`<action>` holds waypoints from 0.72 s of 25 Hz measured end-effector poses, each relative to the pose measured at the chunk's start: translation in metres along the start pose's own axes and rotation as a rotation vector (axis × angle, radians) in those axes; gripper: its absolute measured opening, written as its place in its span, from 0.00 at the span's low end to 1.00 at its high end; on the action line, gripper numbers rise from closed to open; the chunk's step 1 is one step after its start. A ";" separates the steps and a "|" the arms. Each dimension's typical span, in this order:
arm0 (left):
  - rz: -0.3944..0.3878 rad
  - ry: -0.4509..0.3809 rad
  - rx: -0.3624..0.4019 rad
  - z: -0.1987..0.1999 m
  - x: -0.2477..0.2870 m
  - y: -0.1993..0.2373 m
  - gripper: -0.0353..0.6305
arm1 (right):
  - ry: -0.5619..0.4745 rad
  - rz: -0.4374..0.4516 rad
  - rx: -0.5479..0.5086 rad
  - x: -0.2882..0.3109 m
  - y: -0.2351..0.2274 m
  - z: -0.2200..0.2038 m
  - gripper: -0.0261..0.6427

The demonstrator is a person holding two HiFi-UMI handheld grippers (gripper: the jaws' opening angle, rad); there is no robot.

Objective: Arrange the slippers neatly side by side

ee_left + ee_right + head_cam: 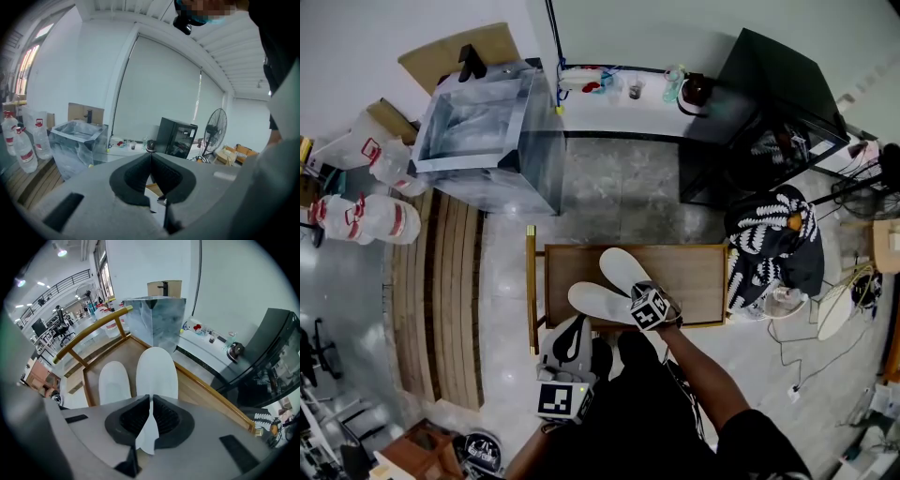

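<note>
Two grippers, nearest first. Left gripper (pixel 570 342) hangs by the person's body, off the bench's near edge. Its jaws are pressed together on nothing and point out at the room. It looks idle, likely parked there so it can't bump the pair.

Right gripper (pixel 639 298) sits at the near edge of the bench (pixel 694 272), jaws pinching the thin heel rim of the held slipper (pixel 623 269). That grip lets the heel be swung round. The held slipper runs diagonally toward the far edge.

Second slipper (pixel 592 302) lies free just beside it, toward the left end. Heels are close and toes splayed, so the pair isn't parallel yet, though the right gripper view makes them seem nearer aligned.

Yellow rail (pixel 531 281) on the left edge limits any shift leftward. Beyond the far edge are a grey box (pixel 483 141) and a black cabinet (pixel 769 103), with water bottles (pixel 366 217) off left. None of these block the move.
</note>
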State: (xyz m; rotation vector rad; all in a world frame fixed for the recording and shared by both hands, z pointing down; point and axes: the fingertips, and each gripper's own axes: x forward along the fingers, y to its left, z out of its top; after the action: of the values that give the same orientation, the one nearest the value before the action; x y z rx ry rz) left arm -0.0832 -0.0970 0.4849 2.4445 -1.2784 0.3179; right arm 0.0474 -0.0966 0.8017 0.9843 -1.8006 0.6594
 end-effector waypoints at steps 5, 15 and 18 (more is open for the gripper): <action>-0.030 -0.012 0.016 0.002 -0.001 -0.007 0.08 | -0.029 -0.029 0.041 -0.016 -0.009 -0.002 0.08; -0.092 -0.015 0.032 0.001 -0.002 -0.024 0.08 | -0.089 -0.106 0.163 -0.047 -0.033 -0.014 0.08; -0.126 -0.023 0.060 0.006 -0.001 -0.032 0.08 | -0.103 -0.124 0.186 -0.057 -0.038 -0.018 0.08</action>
State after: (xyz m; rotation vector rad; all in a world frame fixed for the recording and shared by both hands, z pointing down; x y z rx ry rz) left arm -0.0573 -0.0814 0.4721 2.5722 -1.1333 0.2996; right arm 0.1012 -0.0834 0.7572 1.2650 -1.7735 0.7188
